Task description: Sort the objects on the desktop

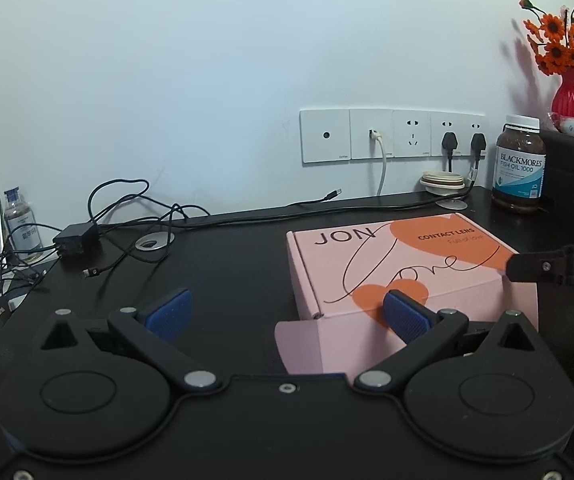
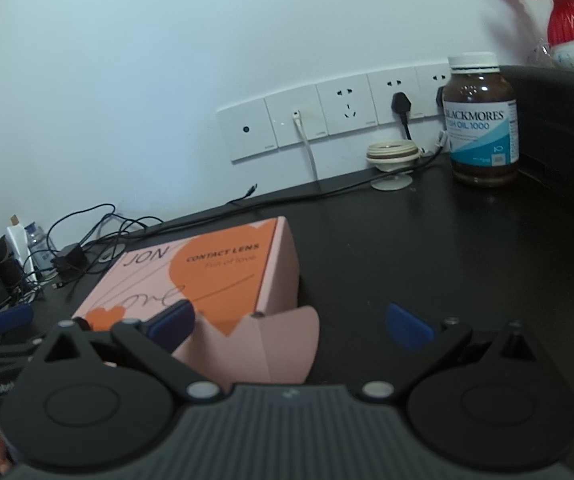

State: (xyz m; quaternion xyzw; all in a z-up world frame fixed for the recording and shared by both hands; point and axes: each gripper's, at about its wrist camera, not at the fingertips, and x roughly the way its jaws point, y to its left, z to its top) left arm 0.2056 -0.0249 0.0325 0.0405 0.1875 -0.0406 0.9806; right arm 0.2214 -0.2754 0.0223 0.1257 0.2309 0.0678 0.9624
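Our left gripper (image 1: 287, 314) is spread wide, its right pad over the near left part of the pink box (image 1: 399, 264) and its left pad over bare surface (image 1: 227, 264); it pinches nothing. Our right gripper (image 2: 289, 326) is spread too, empty, straddling the box's near right corner, with its left pad above the lid. The box lies flat at the centre of both frames.

We judge the loose side flap (image 2: 283, 344), sticking out low in the right view, to be the main risk: a pad closing there could fold thin card instead of gripping the body, and the box could sag or twist. With only one pad of each gripper over the box, closing could also shove it sideways.

Going left to right in the left view: a small clear bottle (image 1: 21, 220) at the left edge, a tangle of cables (image 1: 127, 208) with an adapter (image 1: 75, 238), the wall sockets (image 1: 391, 134), a stack of lids (image 1: 443, 182), the fish oil jar (image 1: 519, 164), and a red vase (image 1: 569, 94) at upper right. A cable runs just behind the box; a push backward could snag it.
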